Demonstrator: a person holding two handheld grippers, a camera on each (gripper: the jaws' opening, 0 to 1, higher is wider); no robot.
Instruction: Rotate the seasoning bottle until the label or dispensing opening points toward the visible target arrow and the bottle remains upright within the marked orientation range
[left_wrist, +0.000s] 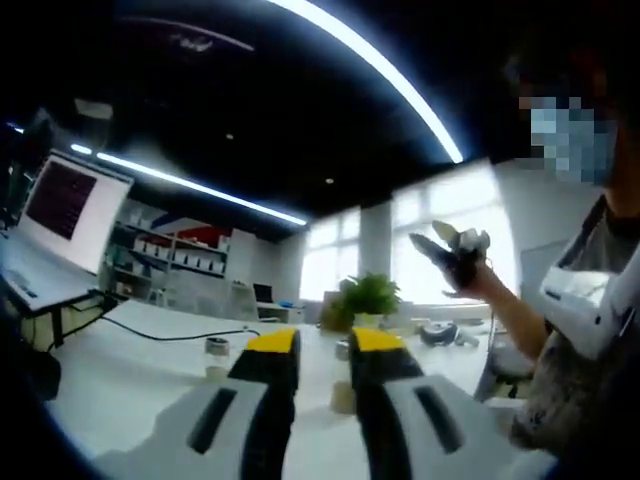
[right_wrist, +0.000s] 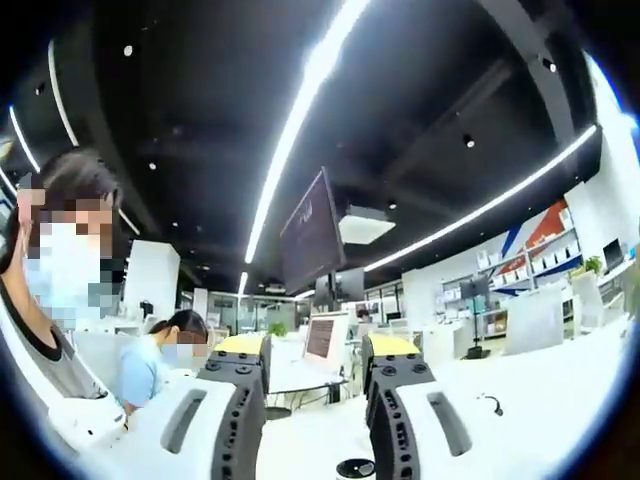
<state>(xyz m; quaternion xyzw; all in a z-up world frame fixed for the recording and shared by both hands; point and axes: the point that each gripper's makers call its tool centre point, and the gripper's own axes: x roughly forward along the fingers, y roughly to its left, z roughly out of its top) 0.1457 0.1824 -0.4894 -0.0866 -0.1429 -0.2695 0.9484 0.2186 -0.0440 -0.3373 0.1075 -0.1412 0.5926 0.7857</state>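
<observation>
yellow-tipped left gripper (left_wrist: 325, 345), glossy white table (left_wrist: 130, 375)

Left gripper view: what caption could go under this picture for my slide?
Open hand-held gripper with yellow tips hovers over a white table, facing a potted plant and a person's raised hand.

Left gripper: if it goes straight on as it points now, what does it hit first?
Probably the small pale jar on the white table, seen in the gap of the left gripper. The potted plant stands further along that line. Depth is unclear, so this is a guess.
</observation>
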